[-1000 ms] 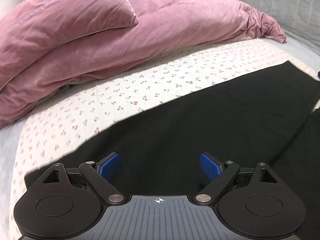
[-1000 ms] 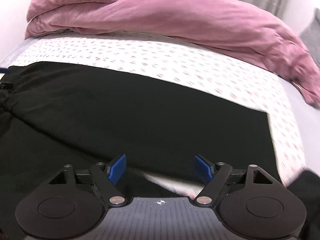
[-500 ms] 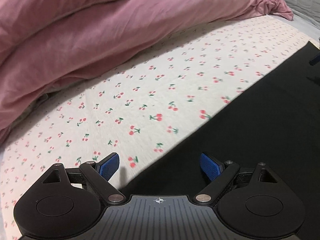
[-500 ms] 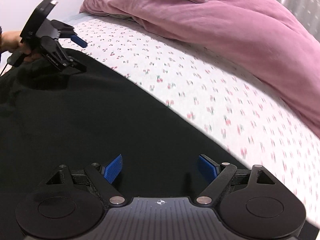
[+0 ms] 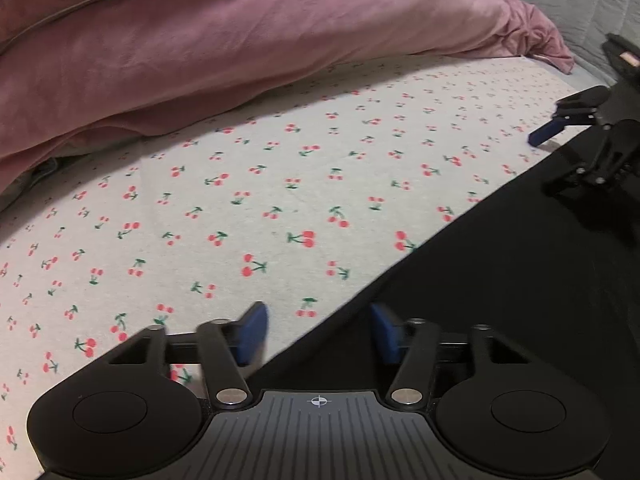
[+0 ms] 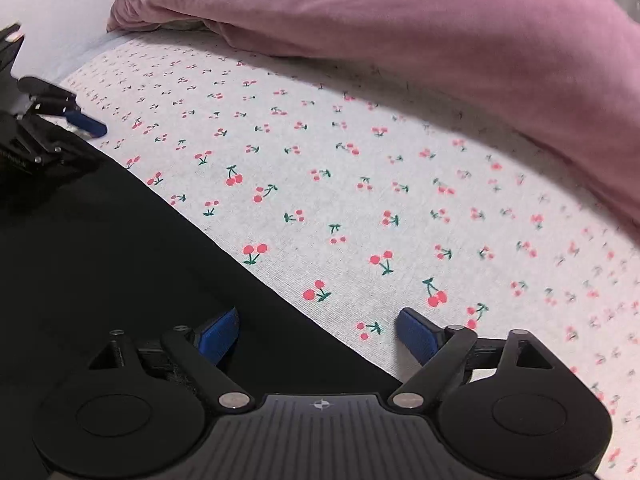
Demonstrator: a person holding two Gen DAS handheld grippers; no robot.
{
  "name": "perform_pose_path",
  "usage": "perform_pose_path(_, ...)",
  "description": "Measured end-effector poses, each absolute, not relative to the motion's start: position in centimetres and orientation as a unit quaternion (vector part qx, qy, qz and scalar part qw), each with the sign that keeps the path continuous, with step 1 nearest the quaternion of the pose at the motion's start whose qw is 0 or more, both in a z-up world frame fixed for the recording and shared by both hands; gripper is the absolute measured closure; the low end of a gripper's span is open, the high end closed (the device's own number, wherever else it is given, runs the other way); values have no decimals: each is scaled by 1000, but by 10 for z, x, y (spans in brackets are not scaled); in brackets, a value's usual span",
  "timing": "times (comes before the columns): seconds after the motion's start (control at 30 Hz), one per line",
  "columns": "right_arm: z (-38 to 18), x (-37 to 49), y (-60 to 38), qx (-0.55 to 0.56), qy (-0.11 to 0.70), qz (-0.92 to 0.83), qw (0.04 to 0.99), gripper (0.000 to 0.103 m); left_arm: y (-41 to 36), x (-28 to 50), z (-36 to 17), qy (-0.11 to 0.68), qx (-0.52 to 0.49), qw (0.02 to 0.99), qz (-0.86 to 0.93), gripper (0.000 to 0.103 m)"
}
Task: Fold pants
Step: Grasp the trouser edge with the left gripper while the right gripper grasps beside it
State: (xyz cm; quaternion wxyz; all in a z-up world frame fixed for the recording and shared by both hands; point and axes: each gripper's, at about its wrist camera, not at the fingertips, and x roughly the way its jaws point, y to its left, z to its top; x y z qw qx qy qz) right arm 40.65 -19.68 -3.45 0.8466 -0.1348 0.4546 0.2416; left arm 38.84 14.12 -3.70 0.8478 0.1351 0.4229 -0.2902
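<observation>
Both of your grippers have come lower and closer to the far edge of the black pants point(image 5: 500, 280) since half a second ago, and the fingers of your left gripper point(image 5: 318, 330) are now narrower than before, though not closed. Its blue pads point(image 5: 252, 332) are standing on both sides of the pants edge: the left pad is over the cherry-print sheet point(image 5: 280, 184) and the right pad is over the black cloth, with a gap between them and nothing pinched. Your right gripper point(image 6: 320, 330) is keeping its fingers widely spread; its left pad point(image 6: 218, 334) is lying over the pants point(image 6: 100, 260) and the right one over the sheet point(image 6: 360, 184). The pants are lying flat on the bed, filling the near side of each view, and their straight edge is running diagonally under both grippers. Each camera is seeing the other gripper at the side, near the same edge. Behind the sheet, a pink duvet point(image 5: 260, 52) is lying in a heap.
</observation>
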Motion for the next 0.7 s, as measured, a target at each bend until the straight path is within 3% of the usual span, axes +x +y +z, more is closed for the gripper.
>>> perform_pose_path(0.03,-34,406,-197,-136,456,244,845,20,141,386,-37,421,131,849,-292,67)
perform_pose_path(0.1,-30,402,-196,-131,460,254,841,40,140,382,-38,418,122,853,-289,73)
perform_pose_path(0.17,-24,395,-188,-130,465,276,831,79,143,381,-38,417,98,860,-278,82)
perform_pose_path(0.23,-20,388,-177,-148,467,282,825,92,148,380,-39,417,68,868,-260,94)
perform_pose_path(0.4,-11,369,-156,-195,450,248,835,98,141,365,-34,406,49,888,-209,101)
perform_pose_path(0.7,43,315,-164,-162,413,204,873,99,132,315,14,371,40,914,-159,102)
